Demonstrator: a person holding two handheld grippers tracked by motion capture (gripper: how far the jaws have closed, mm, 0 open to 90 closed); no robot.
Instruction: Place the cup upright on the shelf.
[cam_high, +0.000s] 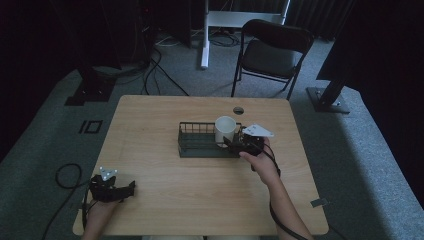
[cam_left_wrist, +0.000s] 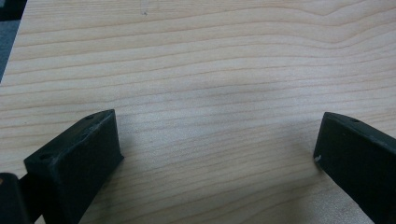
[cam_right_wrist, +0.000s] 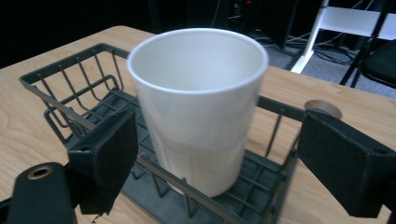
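Bare forearms; each hand grips a black two-jaw gripper (cam_high: 131, 187) (cam_high: 231, 142) with grey three-cornered plate and trailing black cable.

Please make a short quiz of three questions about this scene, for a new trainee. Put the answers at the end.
1. True or false: the white cup stands upright inside the wire basket.
2. Which gripper is at the basket? A) left gripper B) right gripper
3. Fill in: the left gripper's jaws are ____ over the bare table.

Key: 1. true. 2. B; its jaws are spread on either side of the cup and do not press it. 3. open.
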